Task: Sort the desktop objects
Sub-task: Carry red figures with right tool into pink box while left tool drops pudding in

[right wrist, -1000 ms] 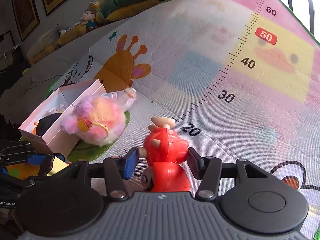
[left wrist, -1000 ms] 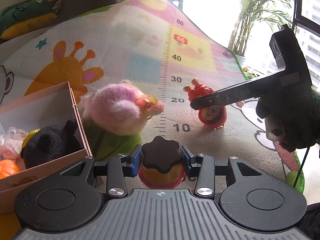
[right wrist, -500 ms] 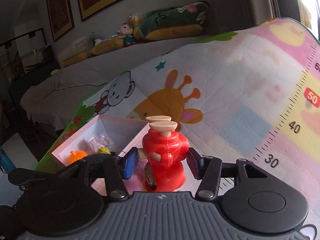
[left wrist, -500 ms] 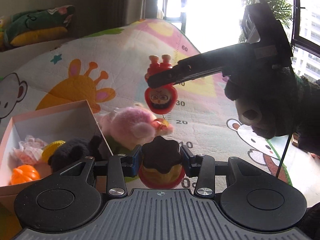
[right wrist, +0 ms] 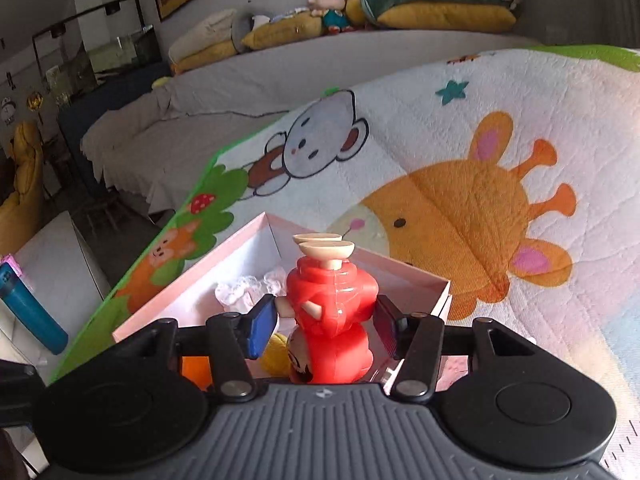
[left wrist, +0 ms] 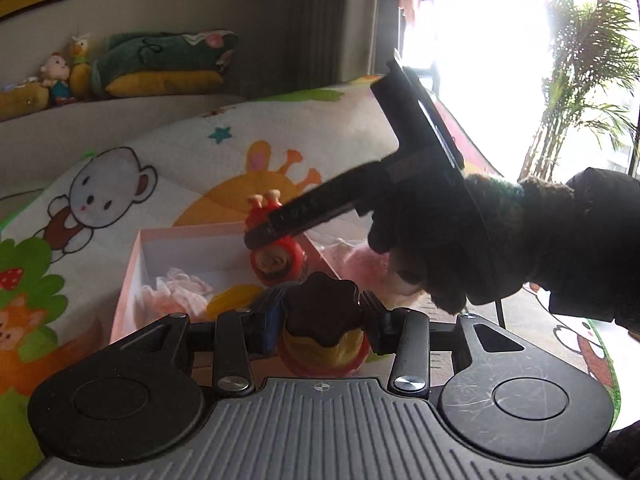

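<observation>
The right gripper (right wrist: 326, 314) clamps a red figurine (right wrist: 332, 308) above the pink box (right wrist: 404, 272).

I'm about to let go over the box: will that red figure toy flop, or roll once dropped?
The red figure toy looks like glossy hard plastic, so probably rigid and somewhat slick. Its rounded body will likely tip or roll inside the pink box rather than stand.

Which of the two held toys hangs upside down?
The red doll in the right gripper: feet up, face down. The brown-topped toy in the left gripper stays upright.
</observation>
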Available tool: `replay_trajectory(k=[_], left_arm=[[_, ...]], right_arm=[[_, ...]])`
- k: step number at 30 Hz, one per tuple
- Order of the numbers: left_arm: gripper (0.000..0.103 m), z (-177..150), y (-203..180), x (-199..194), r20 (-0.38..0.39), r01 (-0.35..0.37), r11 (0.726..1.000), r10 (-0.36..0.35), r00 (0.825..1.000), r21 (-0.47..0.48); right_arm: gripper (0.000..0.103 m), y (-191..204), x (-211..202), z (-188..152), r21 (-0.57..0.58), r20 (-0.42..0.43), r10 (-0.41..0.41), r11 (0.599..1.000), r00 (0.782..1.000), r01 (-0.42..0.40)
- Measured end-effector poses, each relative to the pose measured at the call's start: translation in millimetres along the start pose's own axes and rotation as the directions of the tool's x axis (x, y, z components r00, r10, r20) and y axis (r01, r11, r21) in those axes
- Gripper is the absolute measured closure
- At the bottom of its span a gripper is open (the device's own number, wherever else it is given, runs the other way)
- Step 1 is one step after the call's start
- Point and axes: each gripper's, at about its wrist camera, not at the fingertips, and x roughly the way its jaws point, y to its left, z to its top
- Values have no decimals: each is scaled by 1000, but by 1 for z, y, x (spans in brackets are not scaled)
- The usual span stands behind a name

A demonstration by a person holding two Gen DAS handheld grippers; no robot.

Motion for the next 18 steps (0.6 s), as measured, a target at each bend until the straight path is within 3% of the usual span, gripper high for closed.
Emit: replay_trajectory(k=[10,13,18], left_arm=[[58,32,58,10,27,-154,987,155,988,-48],[58,42,71,19,10,-194,980,195,981,-46],[58,58,89,61,-77,-186,982,183,980,-36]], right_arm=[[50,2,22,-2,-30,-65,-49,998,997,47],[49,1,6,-5,-7,-15,-49,999,999,48],[42,-5,-44,-19,4,112,-64,998,992,64]])
